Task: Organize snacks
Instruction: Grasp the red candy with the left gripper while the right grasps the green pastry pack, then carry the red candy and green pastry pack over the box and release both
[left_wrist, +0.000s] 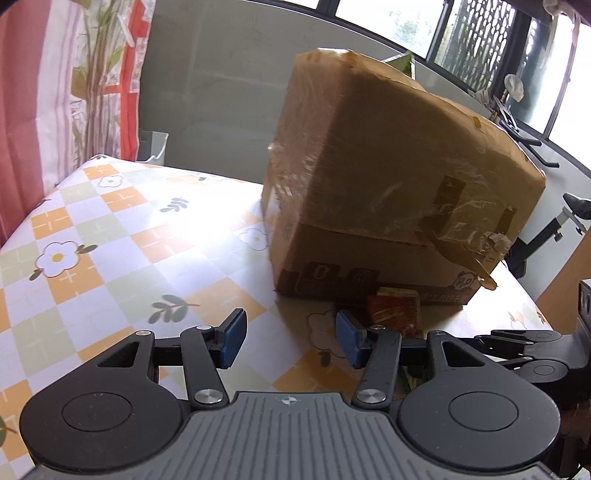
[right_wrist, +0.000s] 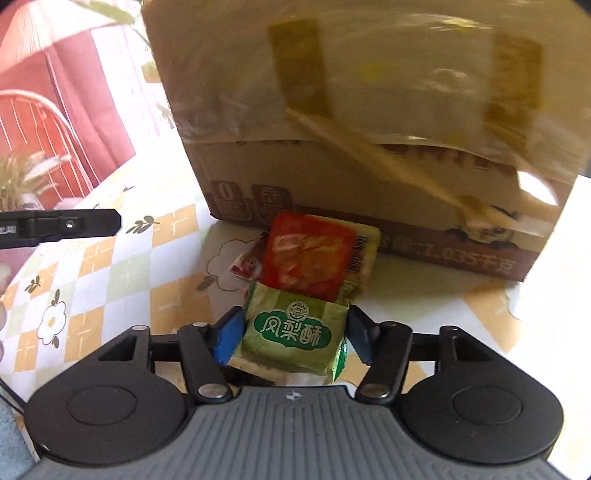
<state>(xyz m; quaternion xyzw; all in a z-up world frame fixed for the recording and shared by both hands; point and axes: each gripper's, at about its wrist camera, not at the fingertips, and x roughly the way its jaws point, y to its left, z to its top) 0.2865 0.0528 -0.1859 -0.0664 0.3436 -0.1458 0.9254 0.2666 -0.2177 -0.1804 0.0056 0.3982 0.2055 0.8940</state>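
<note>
A small pile of snack packets lies on the checked tablecloth (right_wrist: 110, 266) just in front of a taped cardboard box (right_wrist: 332, 129). Nearest me is a green pastry packet (right_wrist: 295, 330); my right gripper (right_wrist: 293, 338) is shut on it, a blue pad touching each side. Behind it lie a red packet (right_wrist: 306, 258), a pale yellow packet (right_wrist: 367, 243) and a small red-and-white sachet (right_wrist: 245, 264). My left gripper (left_wrist: 291, 339) hovers open over the cloth with nothing between its pads. The pile (left_wrist: 395, 306) sits just right of it, against the box (left_wrist: 388, 166).
The box takes up the right part of the table and blocks the view behind it. Bare cloth (left_wrist: 110, 240) stretches to the left. A red patterned curtain (left_wrist: 37, 92) hangs at far left, and windows and exercise gear (left_wrist: 569, 221) stand beyond the table.
</note>
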